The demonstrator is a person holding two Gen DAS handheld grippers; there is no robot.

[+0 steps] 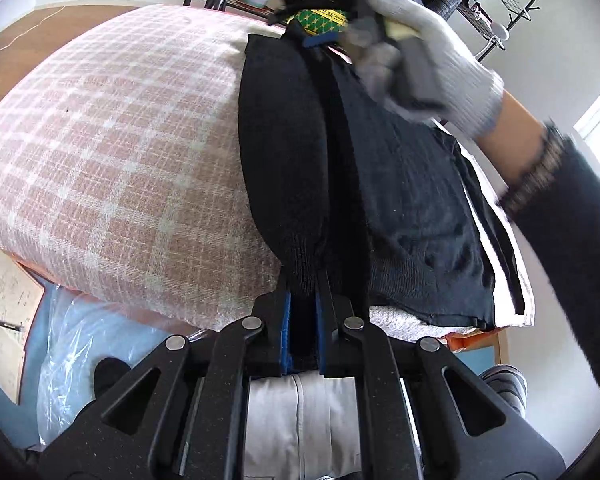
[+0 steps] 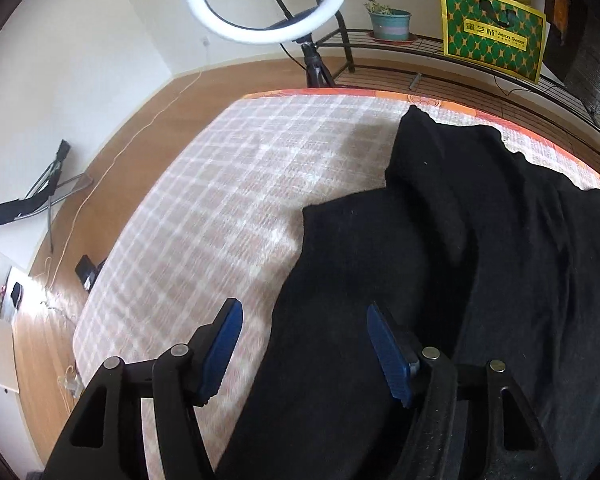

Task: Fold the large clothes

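Note:
A black knit sweater (image 1: 412,200) lies on a pink plaid bed cover (image 1: 112,152). My left gripper (image 1: 303,300) is shut on the ribbed cuff of its sleeve (image 1: 284,160), which stretches away toward the far side. My right gripper (image 1: 320,38), held by a gloved hand (image 1: 432,60), sits at the sleeve's far end. In the right wrist view the right gripper (image 2: 304,328) is open, its blue pads (image 2: 388,352) straddling the sweater (image 2: 480,240) just above the cloth on the cover (image 2: 228,184).
A ring light on a tripod (image 2: 266,4), a potted plant (image 2: 390,22) and a green-and-yellow bag (image 2: 494,36) on a wire rack stand beyond the bed. A notebook with a pen (image 1: 4,312) and plastic wrap (image 1: 76,344) lie by the near edge.

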